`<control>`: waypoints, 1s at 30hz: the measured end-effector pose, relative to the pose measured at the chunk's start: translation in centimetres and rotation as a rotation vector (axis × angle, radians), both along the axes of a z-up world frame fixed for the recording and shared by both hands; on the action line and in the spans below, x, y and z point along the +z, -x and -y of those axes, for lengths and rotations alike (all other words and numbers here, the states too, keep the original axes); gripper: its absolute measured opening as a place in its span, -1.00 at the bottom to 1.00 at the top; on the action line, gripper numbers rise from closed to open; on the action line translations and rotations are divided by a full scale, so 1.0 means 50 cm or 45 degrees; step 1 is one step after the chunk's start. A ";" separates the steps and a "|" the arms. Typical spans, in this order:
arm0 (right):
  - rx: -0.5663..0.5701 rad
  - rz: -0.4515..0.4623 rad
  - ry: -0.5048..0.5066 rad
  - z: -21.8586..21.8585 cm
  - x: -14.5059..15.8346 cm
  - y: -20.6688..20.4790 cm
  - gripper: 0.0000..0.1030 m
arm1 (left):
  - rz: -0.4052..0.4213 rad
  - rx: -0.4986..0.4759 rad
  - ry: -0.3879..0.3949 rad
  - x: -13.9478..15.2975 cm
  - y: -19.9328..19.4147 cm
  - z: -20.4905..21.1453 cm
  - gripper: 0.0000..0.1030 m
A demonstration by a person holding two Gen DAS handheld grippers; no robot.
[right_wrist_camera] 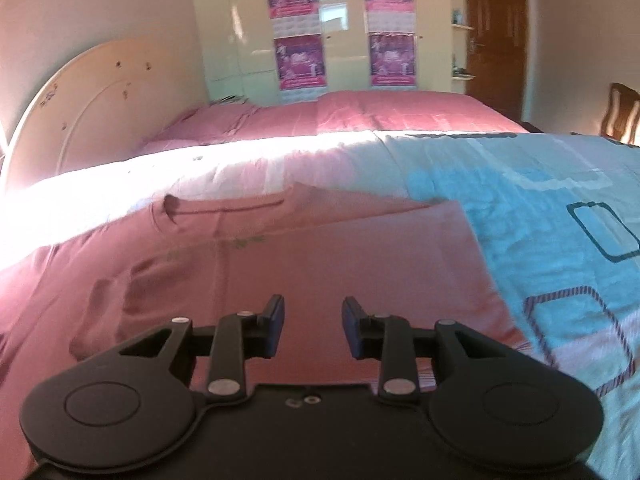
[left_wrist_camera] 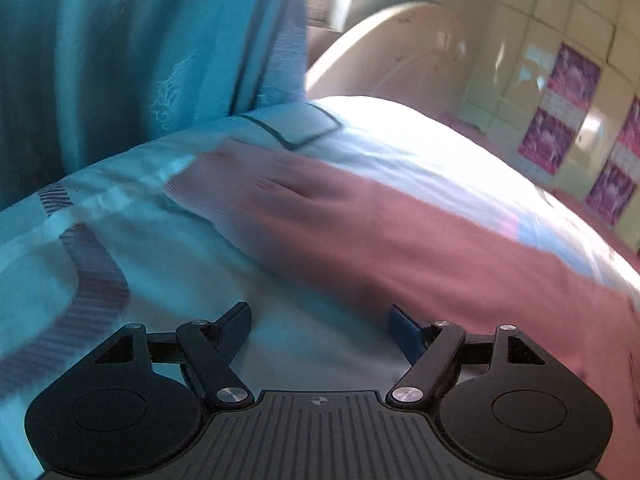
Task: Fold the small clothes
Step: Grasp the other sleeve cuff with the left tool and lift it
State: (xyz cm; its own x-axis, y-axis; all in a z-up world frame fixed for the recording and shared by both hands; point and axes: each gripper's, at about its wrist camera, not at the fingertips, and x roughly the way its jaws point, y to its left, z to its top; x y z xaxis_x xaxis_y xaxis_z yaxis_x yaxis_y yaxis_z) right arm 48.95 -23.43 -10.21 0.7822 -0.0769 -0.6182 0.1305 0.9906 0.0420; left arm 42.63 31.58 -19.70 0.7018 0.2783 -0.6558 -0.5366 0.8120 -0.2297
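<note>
A pink T-shirt [right_wrist_camera: 280, 248] lies spread flat on the bed, its neckline [right_wrist_camera: 224, 204] toward the headboard and one side folded inward. In the left wrist view the same pink shirt [left_wrist_camera: 360, 232] lies to the right, blurred. My left gripper [left_wrist_camera: 320, 320] is open wide and empty, just above the light blue bedcover beside the shirt's edge. My right gripper [right_wrist_camera: 313, 320] is open and empty, hovering over the shirt's lower part.
A light blue patterned bedcover [right_wrist_camera: 560, 216] lies under the shirt, over a pink bedspread [right_wrist_camera: 380, 112]. A teal curtain [left_wrist_camera: 140, 48] hangs at the left. A cream headboard [right_wrist_camera: 92, 96], a wardrobe with purple posters [right_wrist_camera: 344, 24], a brown door [right_wrist_camera: 496, 32] and a wooden chair [right_wrist_camera: 624, 112] stand around.
</note>
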 end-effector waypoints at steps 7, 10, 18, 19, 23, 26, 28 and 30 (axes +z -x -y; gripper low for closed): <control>-0.136 -0.019 0.028 -0.062 0.003 -0.003 -0.42 | 0.087 -0.012 0.091 -0.029 -0.070 -0.126 0.46; -0.173 -0.035 0.045 -0.073 0.003 0.004 -0.42 | 0.150 0.030 0.185 -0.036 -0.079 -0.157 0.41; -0.232 -0.054 0.045 -0.082 0.008 0.005 -0.42 | 0.290 0.190 0.478 -0.087 -0.073 -0.227 -0.74; -0.237 -0.052 0.037 -0.082 0.009 0.003 -0.42 | 0.284 0.173 0.451 -0.085 -0.077 -0.223 -0.75; -0.239 -0.048 0.035 -0.082 0.007 -0.004 -0.42 | 0.279 0.124 0.354 -0.066 -0.091 -0.202 -0.78; -0.222 -0.059 0.046 -0.083 0.001 -0.011 -0.42 | 0.297 0.079 0.294 -0.041 -0.103 -0.176 -0.78; -0.204 -0.058 0.051 -0.079 0.000 -0.013 -0.42 | 0.312 0.010 0.228 -0.013 -0.116 -0.137 -0.78; -0.188 -0.052 0.055 -0.073 0.001 -0.015 -0.42 | 0.325 -0.076 0.168 0.014 -0.131 -0.089 -0.78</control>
